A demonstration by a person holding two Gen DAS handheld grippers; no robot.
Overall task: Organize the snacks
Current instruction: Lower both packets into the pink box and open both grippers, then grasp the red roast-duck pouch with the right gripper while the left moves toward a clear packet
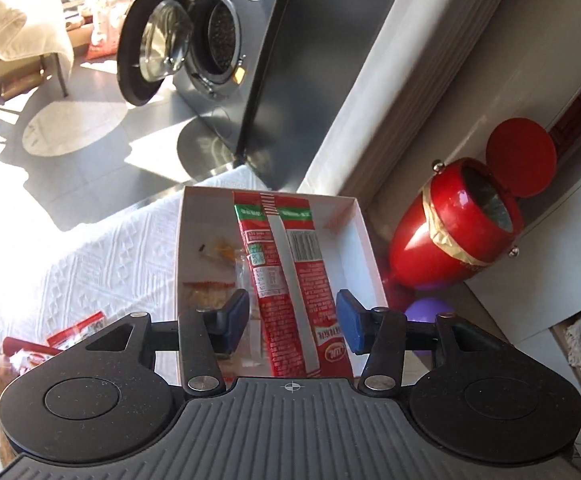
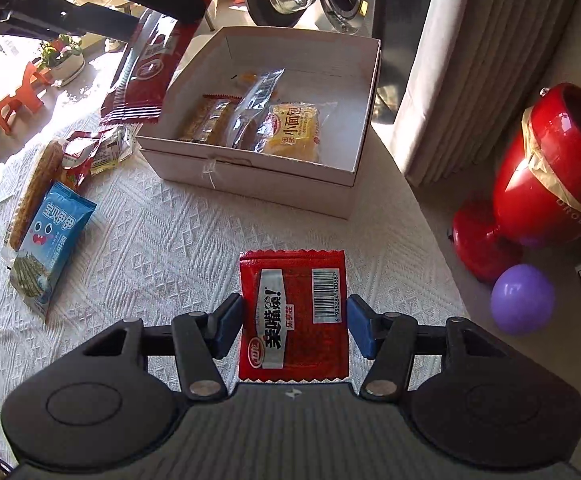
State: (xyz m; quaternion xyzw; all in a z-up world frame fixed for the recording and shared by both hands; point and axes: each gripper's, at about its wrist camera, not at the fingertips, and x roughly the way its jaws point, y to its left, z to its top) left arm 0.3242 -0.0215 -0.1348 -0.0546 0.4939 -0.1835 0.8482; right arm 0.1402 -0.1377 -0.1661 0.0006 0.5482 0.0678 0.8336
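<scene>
Above the white box (image 2: pixel 250 184), the left gripper (image 1: pixel 292 322) has its fingers spread wide, yet a long red snack packet (image 1: pixel 290 280) hangs between them; what grips it is hidden. It could drop askew, catch the box rim and land outside. Nearer than the box, the right gripper (image 2: pixel 294 326) brackets a small red sachet (image 2: pixel 293 316) on the table (image 2: pixel 178 240), fingers apart at its edges; closing may buckle the flat sachet.

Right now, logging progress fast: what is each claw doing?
Left claw: open, long red snack packet between its fingers, above the white box.
Right claw: open around the red sachet on the table.
</scene>
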